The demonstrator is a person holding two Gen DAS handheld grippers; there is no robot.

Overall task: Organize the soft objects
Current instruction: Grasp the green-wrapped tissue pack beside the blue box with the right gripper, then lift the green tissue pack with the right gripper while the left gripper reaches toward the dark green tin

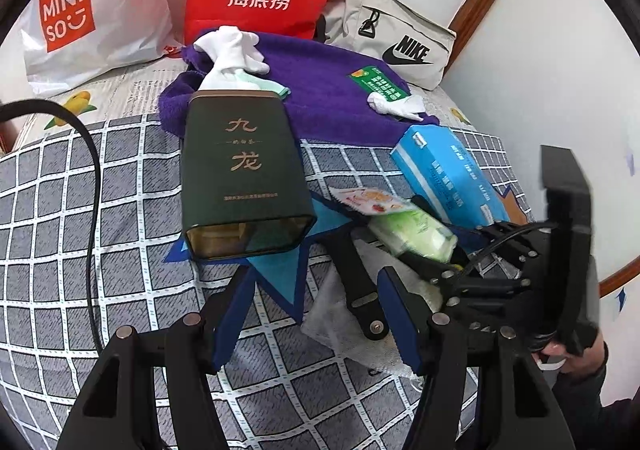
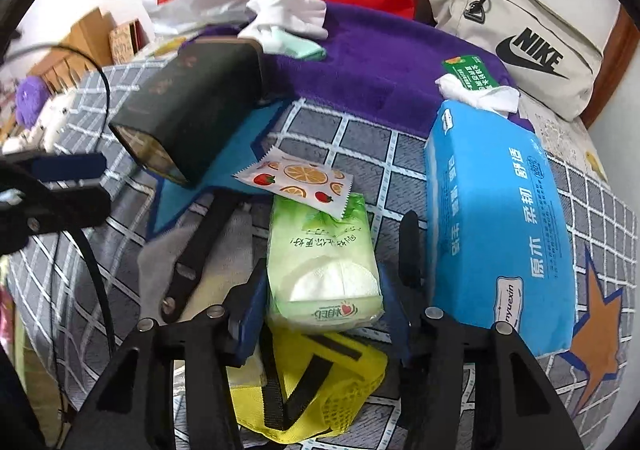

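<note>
Green tissue pack (image 2: 320, 270) lies on the checked bed cover (image 2: 360, 142), clamped between the pads of the right gripper (image 2: 320, 314). The left gripper (image 1: 316, 314) is released, holding nothing, near the dark tin (image 1: 240, 174).

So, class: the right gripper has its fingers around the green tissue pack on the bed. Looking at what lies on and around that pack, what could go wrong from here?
1. The fruit-print sachet rests partly on the green tissue pack; lifting may tip it off.
2. The right gripper holds only the pack's near end, and soft packaging might sag or slip.
3. The blue tissue pack sits close beside it and might get knocked.
</note>
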